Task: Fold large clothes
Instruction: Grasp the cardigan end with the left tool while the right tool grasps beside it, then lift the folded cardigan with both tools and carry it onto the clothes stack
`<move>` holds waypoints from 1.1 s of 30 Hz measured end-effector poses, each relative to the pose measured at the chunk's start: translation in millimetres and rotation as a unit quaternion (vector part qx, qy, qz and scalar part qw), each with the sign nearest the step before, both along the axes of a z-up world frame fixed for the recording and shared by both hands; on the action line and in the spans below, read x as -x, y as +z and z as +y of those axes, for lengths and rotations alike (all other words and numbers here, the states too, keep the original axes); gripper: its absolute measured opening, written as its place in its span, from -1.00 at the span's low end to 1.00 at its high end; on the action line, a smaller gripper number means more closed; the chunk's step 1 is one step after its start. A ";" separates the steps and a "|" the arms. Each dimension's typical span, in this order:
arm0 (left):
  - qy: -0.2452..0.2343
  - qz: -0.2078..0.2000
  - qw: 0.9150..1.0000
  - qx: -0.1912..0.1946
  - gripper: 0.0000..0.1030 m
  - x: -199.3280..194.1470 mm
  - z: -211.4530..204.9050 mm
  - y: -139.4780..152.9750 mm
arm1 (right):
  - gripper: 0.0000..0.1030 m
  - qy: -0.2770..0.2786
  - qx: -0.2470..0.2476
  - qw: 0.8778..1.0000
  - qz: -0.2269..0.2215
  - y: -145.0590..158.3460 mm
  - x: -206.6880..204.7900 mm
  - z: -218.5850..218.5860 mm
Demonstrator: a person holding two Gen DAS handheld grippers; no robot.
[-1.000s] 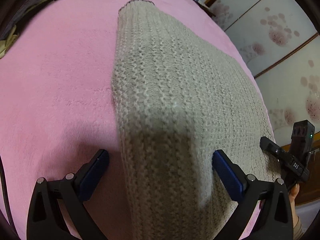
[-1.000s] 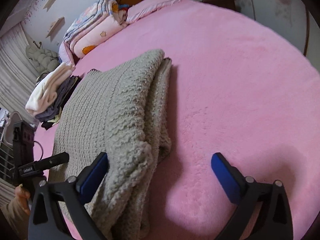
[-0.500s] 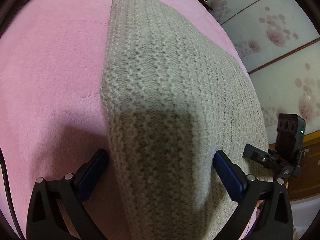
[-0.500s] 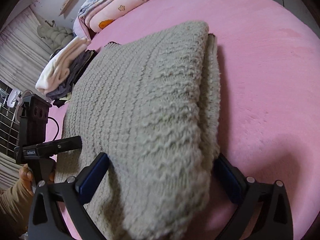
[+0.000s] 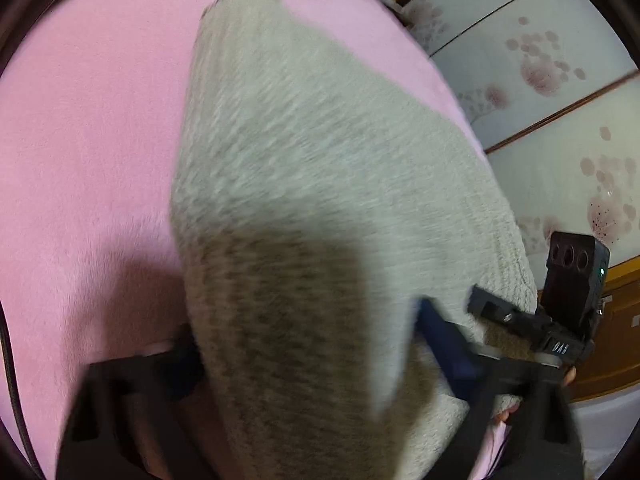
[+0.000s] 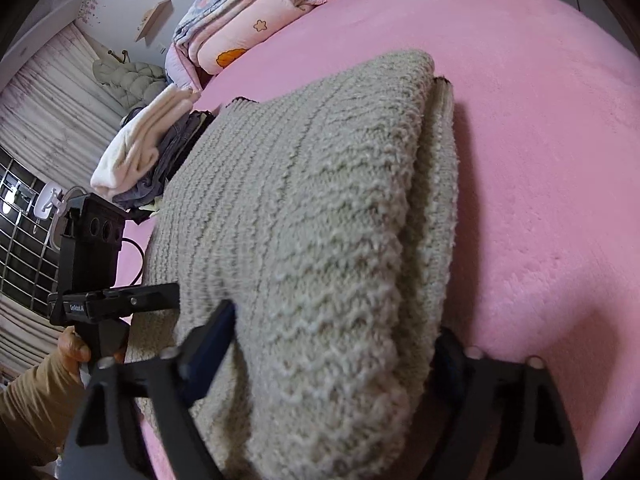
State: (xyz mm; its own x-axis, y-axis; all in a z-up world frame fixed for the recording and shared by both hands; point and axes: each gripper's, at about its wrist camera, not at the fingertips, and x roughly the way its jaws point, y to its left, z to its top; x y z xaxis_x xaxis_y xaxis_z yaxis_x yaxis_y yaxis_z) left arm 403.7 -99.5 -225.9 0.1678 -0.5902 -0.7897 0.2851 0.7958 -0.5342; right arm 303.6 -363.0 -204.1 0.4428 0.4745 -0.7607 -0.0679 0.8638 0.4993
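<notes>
A thick beige knit sweater (image 5: 320,200) lies folded on the pink bed (image 5: 80,140). In the left wrist view my left gripper (image 5: 308,352) straddles its near left corner, jaws pressing in on the knit; the picture is blurred. In the right wrist view the sweater (image 6: 300,220) fills the middle, and my right gripper (image 6: 336,344) is closing on its near right corner, blue pads against both sides. Each gripper shows in the other's view, the right one (image 5: 540,320) and the left one (image 6: 100,300).
A stack of folded clothes, white on top (image 6: 140,148), lies on the bed's left edge. Folded quilts and a pillow (image 6: 248,20) sit at the headboard. A floral wardrobe door (image 5: 560,100) stands beside the bed. The pink cover (image 6: 540,160) stretches to the right.
Both grippers have moved forward onto the sweater's near corners and their jaws have narrowed around the folded knit. The sweater's near edge bulges up between the fingers.
</notes>
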 end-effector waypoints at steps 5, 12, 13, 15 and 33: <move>-0.001 -0.056 0.997 -0.057 -0.10 21.2 -13.1 29.3 | 0.04 -0.019 0.065 0.997 -0.023 26.4 19.7 18.8; -0.019 -0.097 0.993 -0.071 -0.21 74.8 -0.6 76.6 | -0.09 -0.040 0.082 0.995 -0.050 67.6 63.0 41.5; -0.021 -0.101 0.992 -0.069 -0.22 80.8 5.6 82.7 | -0.10 -0.039 0.079 0.995 -0.054 73.8 73.1 45.5; -0.024 -0.107 0.992 -0.063 -0.22 98.9 18.0 94.1 | -0.10 -0.034 0.076 0.995 -0.062 85.4 93.5 55.4; 0.028 -0.146 0.987 -0.053 -0.21 174.7 207.1 189.1 | -0.10 0.045 0.071 0.988 -0.130 177.4 150.9 211.6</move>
